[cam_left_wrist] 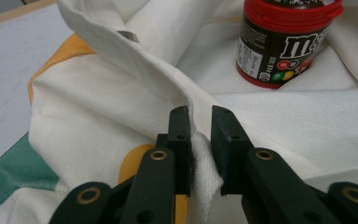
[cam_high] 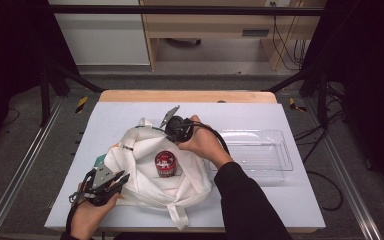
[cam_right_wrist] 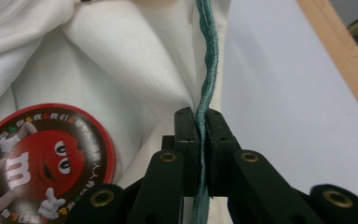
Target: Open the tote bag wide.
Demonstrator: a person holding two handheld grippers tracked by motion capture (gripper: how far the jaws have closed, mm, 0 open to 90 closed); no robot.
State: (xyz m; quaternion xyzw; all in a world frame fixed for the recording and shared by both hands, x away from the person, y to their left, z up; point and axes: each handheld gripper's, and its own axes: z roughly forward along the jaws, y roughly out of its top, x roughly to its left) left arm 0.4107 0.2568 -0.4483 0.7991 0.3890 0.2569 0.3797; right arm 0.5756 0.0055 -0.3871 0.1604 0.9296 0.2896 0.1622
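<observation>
The left gripper (cam_high: pixel 111 181) and right gripper (cam_high: pixel 174 126) are each pinching opposite edges of the white bag (cam_high: pixel 145 150) on the tabletop (cam_high: pixel 290 200) with jaws clamped, seemingly spreading its mouth around the candy jar (cam_high: pixel 165 163)

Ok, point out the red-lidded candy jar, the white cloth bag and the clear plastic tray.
Red-lidded candy jar (cam_high: pixel 166 163), high view, on its lid.
White cloth bag (cam_high: pixel 192 180), high view, on its flat side.
Clear plastic tray (cam_high: pixel 286 156), high view, on its right rim.
</observation>
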